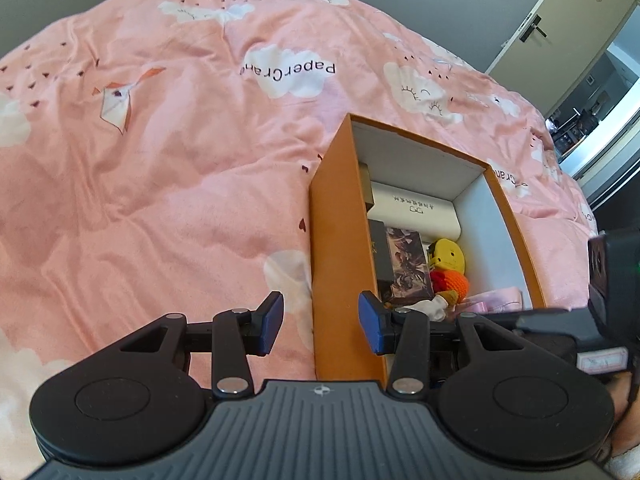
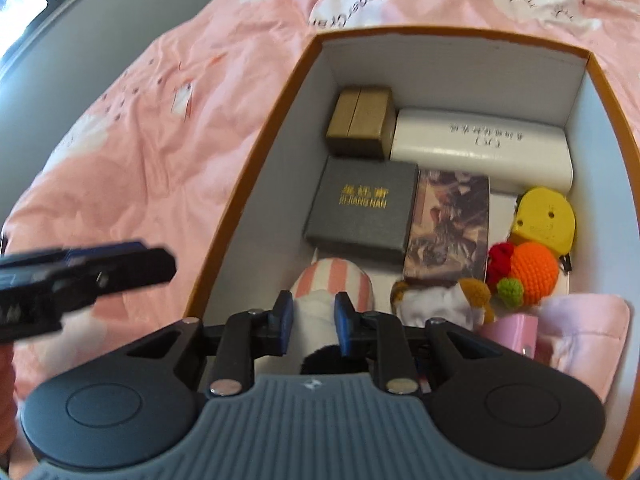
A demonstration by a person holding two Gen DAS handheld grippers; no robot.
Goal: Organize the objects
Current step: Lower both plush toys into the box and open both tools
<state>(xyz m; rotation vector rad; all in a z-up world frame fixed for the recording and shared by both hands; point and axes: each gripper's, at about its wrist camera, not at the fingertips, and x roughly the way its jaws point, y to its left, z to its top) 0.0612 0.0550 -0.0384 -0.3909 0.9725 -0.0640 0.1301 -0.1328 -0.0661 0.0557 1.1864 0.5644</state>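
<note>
On the far left of the right wrist view, over the pink bedspread (image 2: 132, 128), the left gripper (image 2: 120, 264) hangs outside the box w/ jaws parted and nothing between them. Next over, the orange box (image 2: 256, 152) sits on the bed, its white inside nearly full. At its near-left corner the right gripper (image 2: 310, 318) is clenched on a striped plush toy (image 2: 332, 284), pink/white, pads squeezing its pale body just above the box floor. Soft, light, squashy, so prob. no break risk; I'd hold mid-body, since a loose end would flop.

Count, left to right inside: 1 tan box (image 2: 360, 122), 1 dark grey gift box (image 2: 360, 208) w/ gold lettering, 1 picture-print box (image 2: 448, 224), 1 white case (image 2: 480, 152), 1 small plush cat (image 2: 440, 304), 1 crochet orange (image 2: 528, 268), 1 yellow tape measure (image 2: 546, 216), 1 pink cloth (image 2: 580, 332) at far right.
</note>
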